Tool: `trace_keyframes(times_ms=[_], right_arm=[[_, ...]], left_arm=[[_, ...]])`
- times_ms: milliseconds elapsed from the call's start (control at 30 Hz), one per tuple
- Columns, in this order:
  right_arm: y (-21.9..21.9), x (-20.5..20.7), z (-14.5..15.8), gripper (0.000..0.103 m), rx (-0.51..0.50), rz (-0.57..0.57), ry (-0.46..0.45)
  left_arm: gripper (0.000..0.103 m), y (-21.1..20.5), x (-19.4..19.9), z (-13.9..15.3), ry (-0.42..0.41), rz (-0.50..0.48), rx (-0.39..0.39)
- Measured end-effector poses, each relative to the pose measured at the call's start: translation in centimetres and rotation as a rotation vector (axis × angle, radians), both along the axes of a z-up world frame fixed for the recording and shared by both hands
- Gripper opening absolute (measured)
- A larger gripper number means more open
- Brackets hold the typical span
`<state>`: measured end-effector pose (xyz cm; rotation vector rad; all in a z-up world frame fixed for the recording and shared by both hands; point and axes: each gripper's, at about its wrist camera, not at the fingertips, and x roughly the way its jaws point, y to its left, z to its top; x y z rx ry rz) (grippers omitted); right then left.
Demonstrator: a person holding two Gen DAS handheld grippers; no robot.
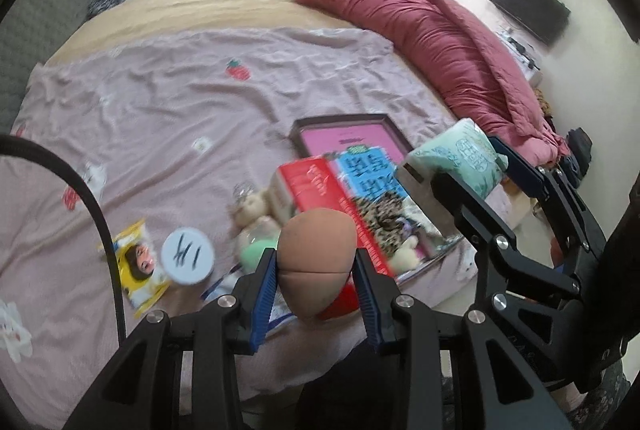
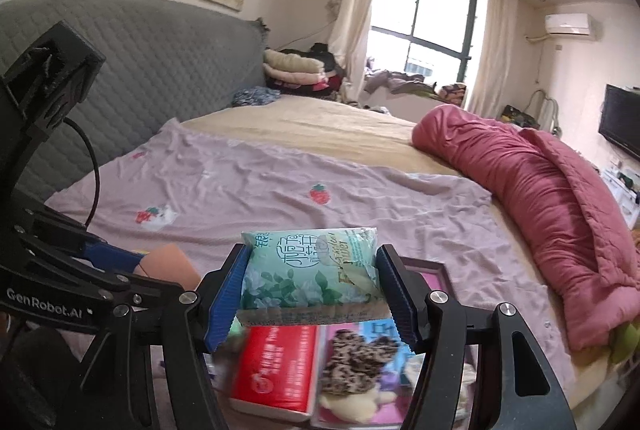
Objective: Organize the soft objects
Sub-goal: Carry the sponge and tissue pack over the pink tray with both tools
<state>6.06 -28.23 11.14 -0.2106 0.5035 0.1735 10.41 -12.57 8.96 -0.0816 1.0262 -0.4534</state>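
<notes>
**Both tongs loaded, lifting off the bed**

Left tongs point(image 1: 316, 264) pinch the brown ball point(image 1: 318, 258), right tongs point(image 2: 312, 290) pinch the tissue pack point(image 2: 310, 270) by its short ends. Both sit between the pads, above the bed point(image 2: 240, 185), w/ the red box point(image 2: 276, 370) just below. Tip imo: keep squeeze light & steady, carry level. Pack's long axis runs pad to pad, print facing up.

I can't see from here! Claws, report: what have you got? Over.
Left claw shut on brown ball. Right claw shut on green tissue pack. Both above bed, nothing blocking.
</notes>
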Motion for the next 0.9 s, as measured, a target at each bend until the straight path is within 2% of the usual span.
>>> trace_keyframes(times_ms=[200, 500, 900], right_arm=[[-4.1, -0.2, 1.5, 0.066, 0.041, -0.054, 0.001], [-9.1, 0.3, 3.3, 0.066, 0.066, -0.128, 0.002], [-14.2, 0.9, 5.9, 0.066, 0.073, -0.193, -0.031]], left_arm=[[0.038, -2.4, 1.4, 1.9, -0.036, -0.031, -0.002], [0.038, -6.9, 3.1, 3.2, -0.066, -0.109, 0.006], [0.038, -13.3, 6.0, 1.7, -0.03, -0.184, 0.031]])
